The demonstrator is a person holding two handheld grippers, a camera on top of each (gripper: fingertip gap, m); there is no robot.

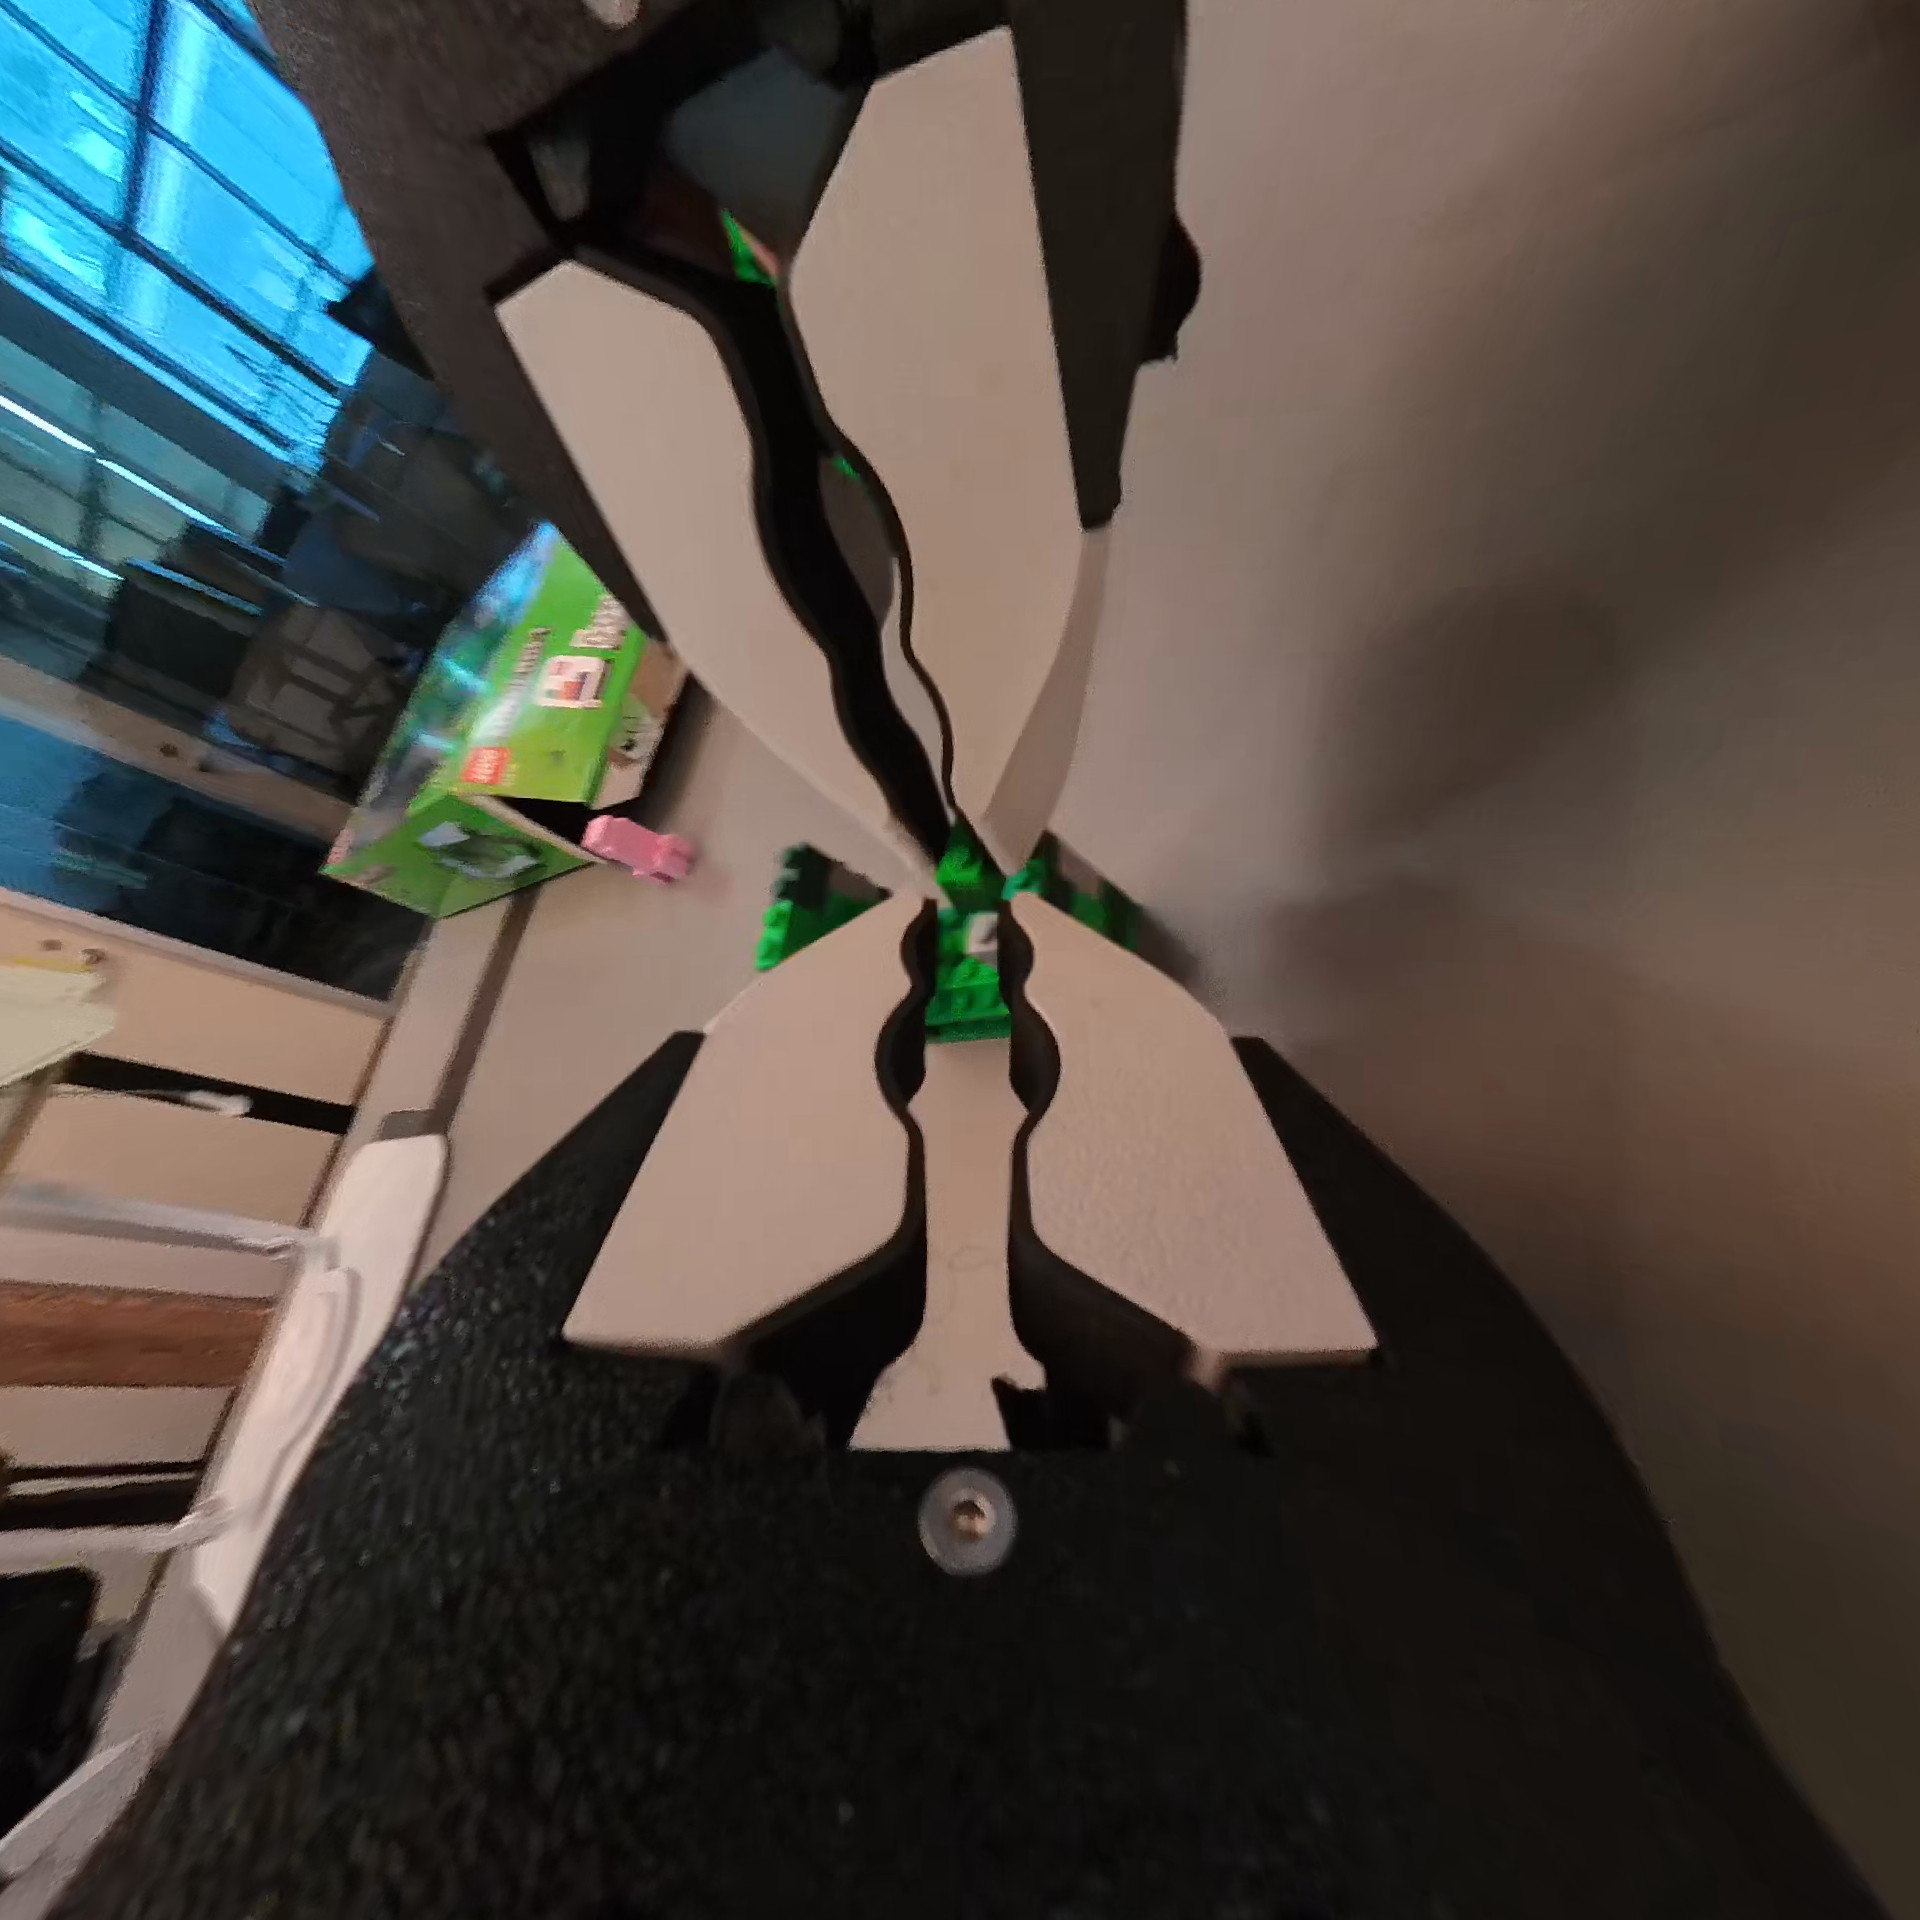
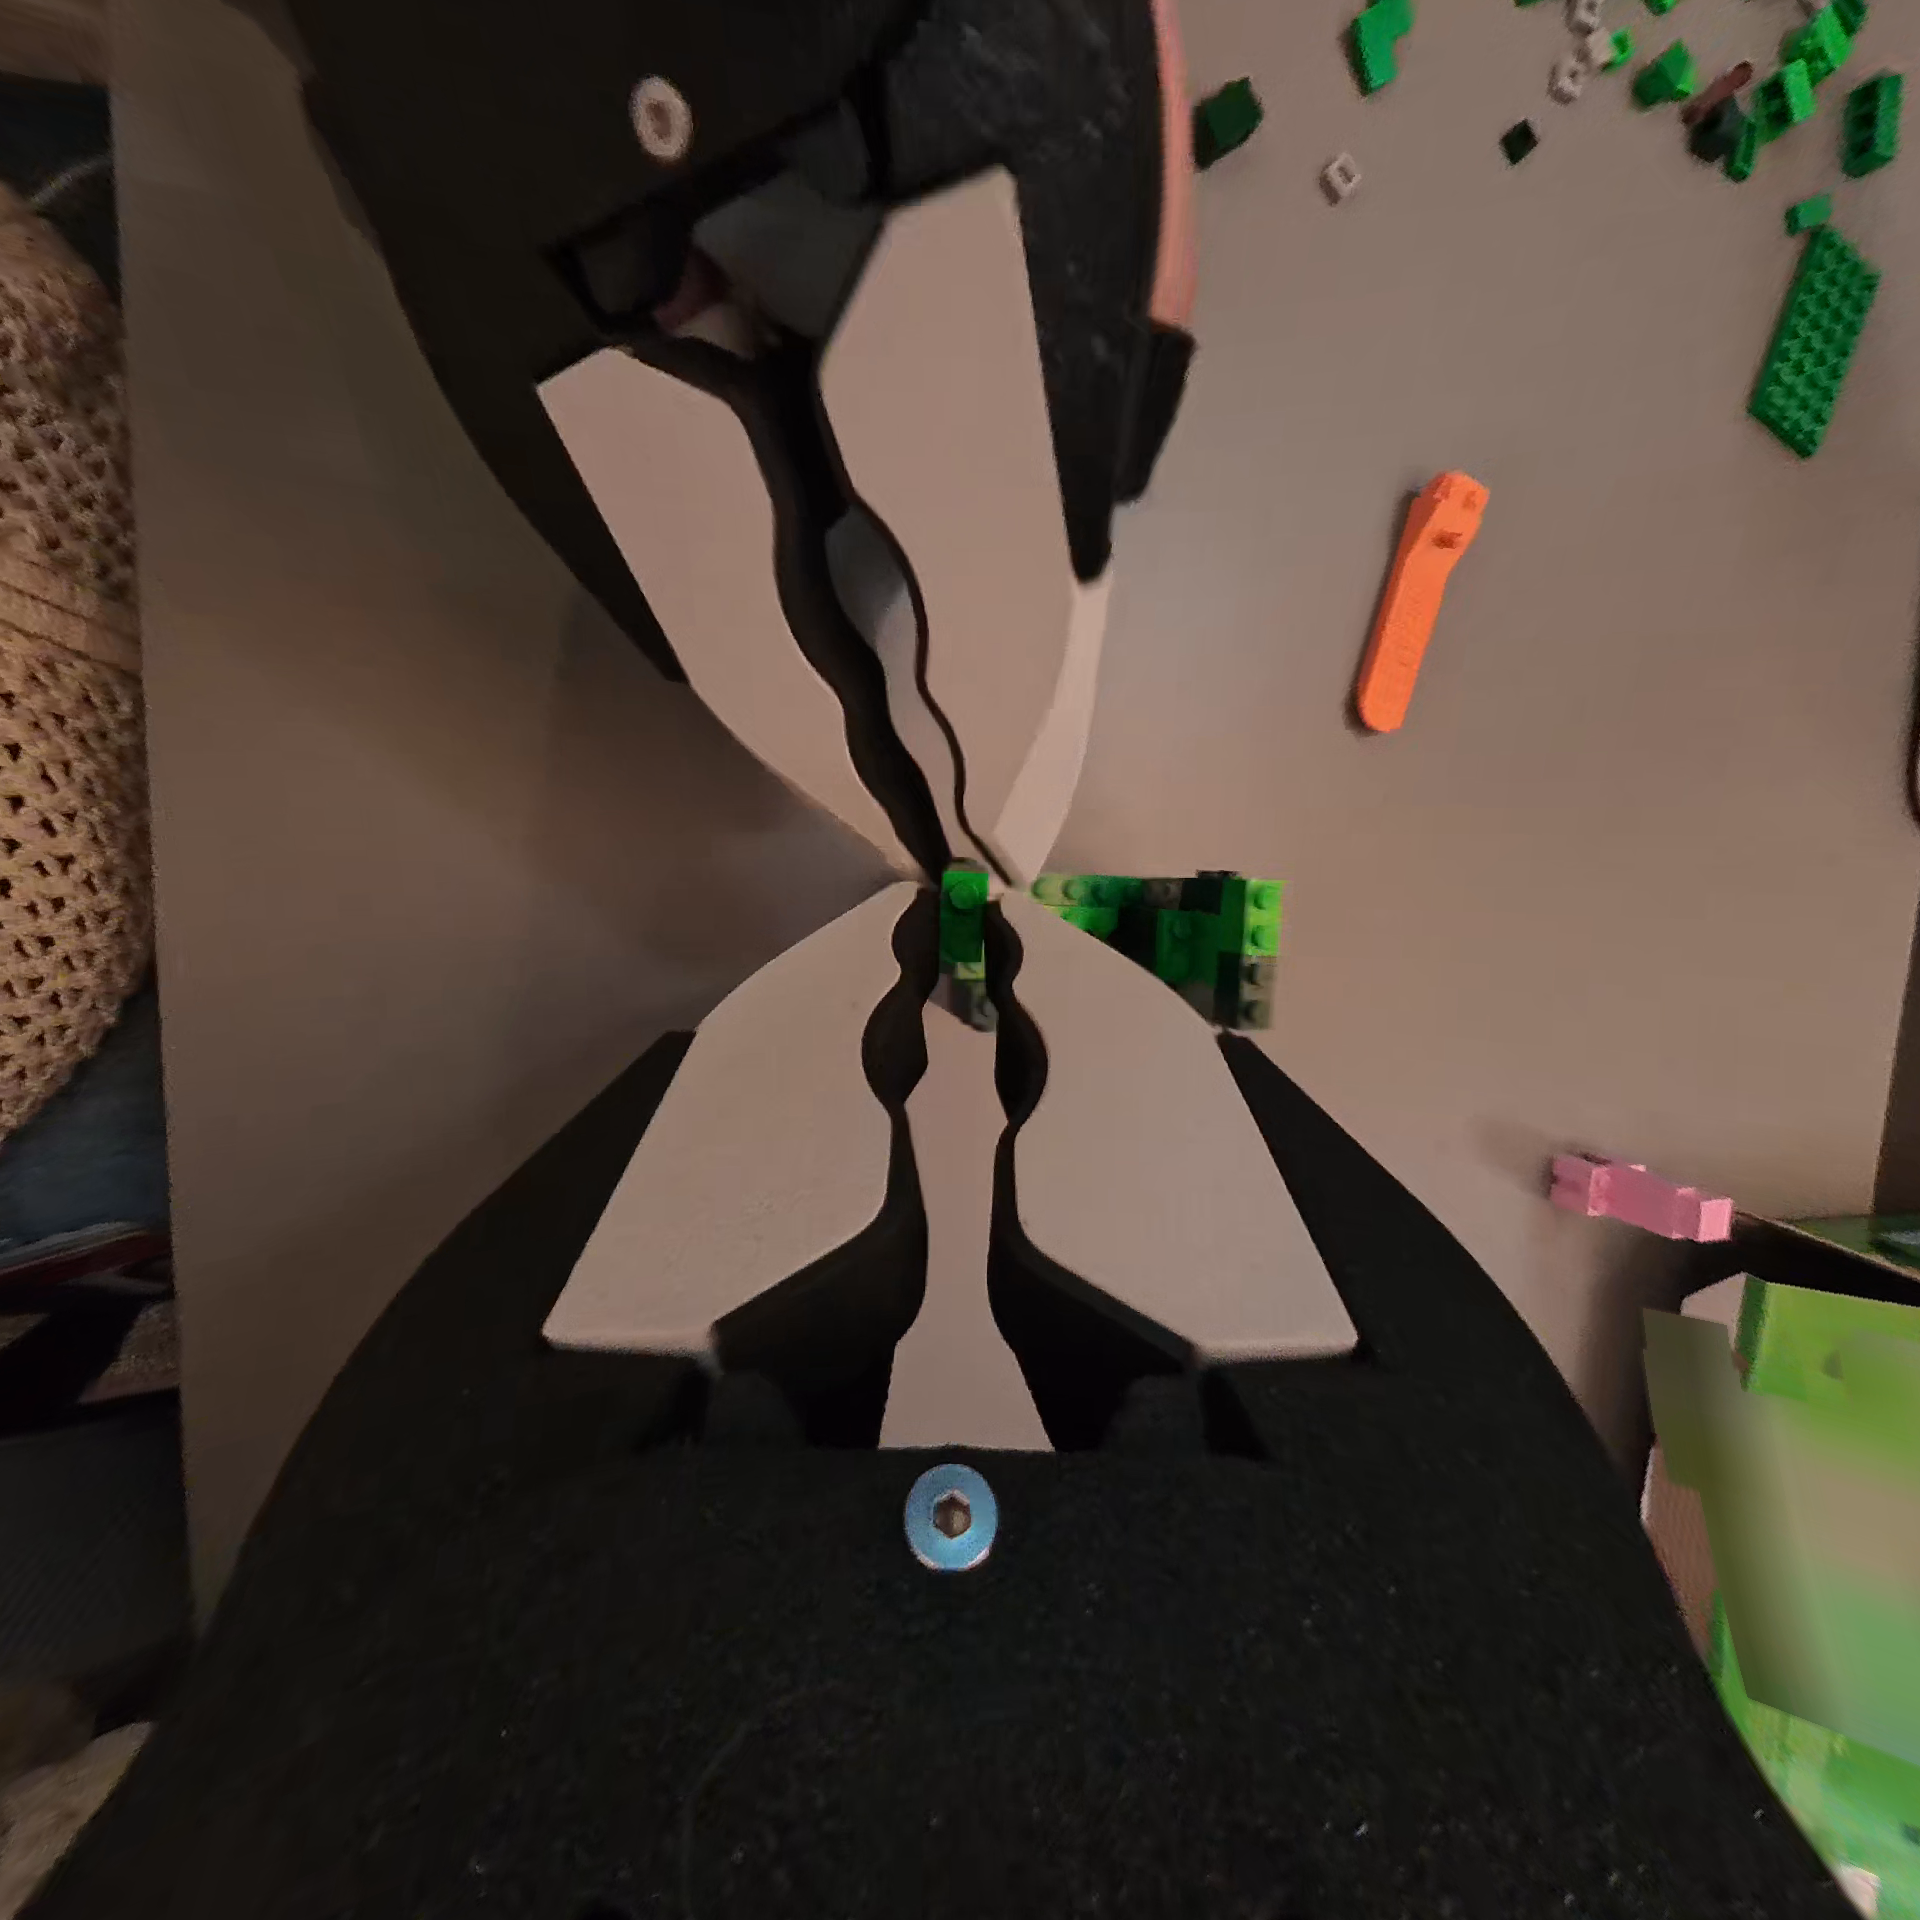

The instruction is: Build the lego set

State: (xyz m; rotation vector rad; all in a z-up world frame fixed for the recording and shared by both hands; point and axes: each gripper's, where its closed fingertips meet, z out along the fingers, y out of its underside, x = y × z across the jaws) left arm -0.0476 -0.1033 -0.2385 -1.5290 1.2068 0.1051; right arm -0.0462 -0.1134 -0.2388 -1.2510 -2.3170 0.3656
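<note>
While both grippers [image 1: 961,925] [image 2: 961,935] pinch the green build [image 2: 1174,940], an orange separator [image 2: 1418,603] lies near.

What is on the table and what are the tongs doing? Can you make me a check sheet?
Surface: pale table, dimly lit.
Job's things: green lego build at both tongs' tips; green plate and loose green bricks at the far side.
Clutter: orange brick separator; pink lego piece; green set box.
Tongs: right tongs and left tongs each pinch the green build, tip to tip.
Cables: nothing seen for sure.
Surroundings: knitted cloth beside the table; windows behind.
</note>
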